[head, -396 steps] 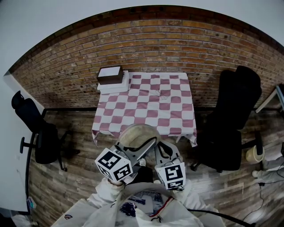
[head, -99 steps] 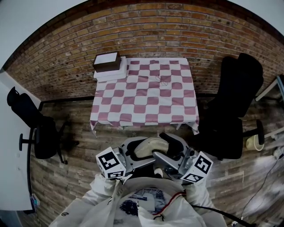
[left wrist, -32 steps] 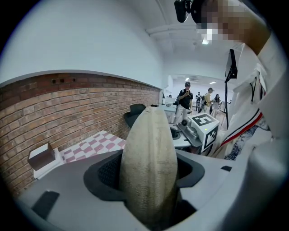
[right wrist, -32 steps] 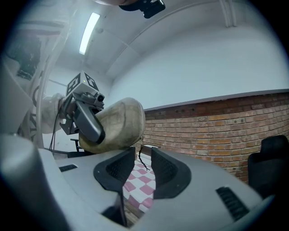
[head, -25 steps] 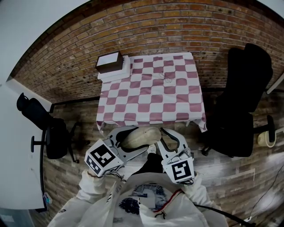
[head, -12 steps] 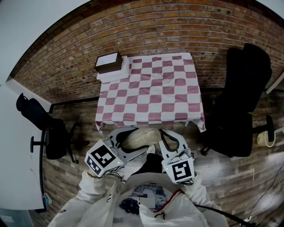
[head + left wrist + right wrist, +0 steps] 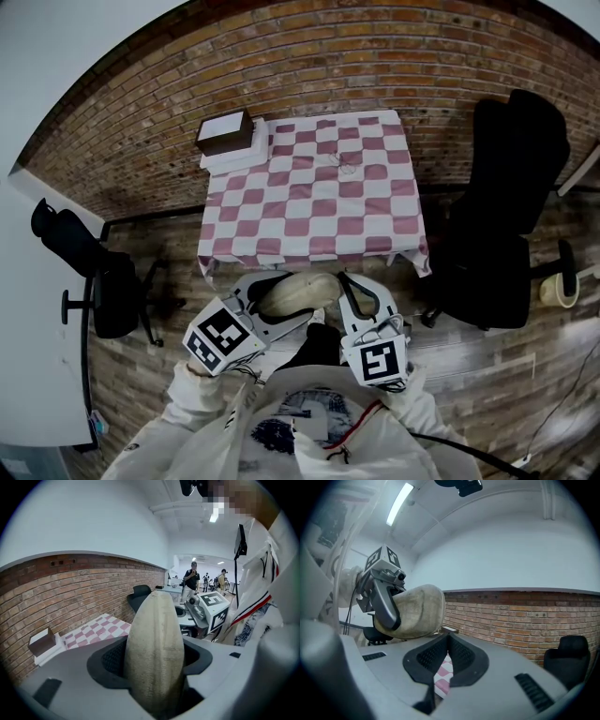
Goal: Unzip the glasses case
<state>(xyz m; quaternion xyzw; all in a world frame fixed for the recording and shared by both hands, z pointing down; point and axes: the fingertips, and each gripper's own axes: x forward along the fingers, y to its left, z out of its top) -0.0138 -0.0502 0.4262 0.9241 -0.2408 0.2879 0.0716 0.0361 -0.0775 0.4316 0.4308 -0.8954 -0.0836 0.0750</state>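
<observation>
A beige fabric glasses case [image 7: 298, 292] hangs in the air in front of the person's body, below the table's near edge. My left gripper [image 7: 270, 298] is shut on the case [image 7: 156, 653], which stands on end between its pads and fills the left gripper view. My right gripper [image 7: 343, 280] points at the case's right end. Its jaws have just been closing, and the pads now meet at the tips [image 7: 447, 637] with nothing visible between them. The case [image 7: 417, 609] sits just left of those tips, still held by the left gripper's finger [image 7: 386, 604]. The zipper pull cannot be made out.
A table with a red-and-white checked cloth [image 7: 314, 197] stands ahead against the brick wall, with stacked boxes [image 7: 230, 139] on its far left corner. A black office chair [image 7: 511, 206] is to the right and another [image 7: 94, 281] to the left. People [image 7: 193, 576] stand far behind.
Both grippers and the case have kept their places over the last second. Four seconds ago the right gripper stood further right and lower.
</observation>
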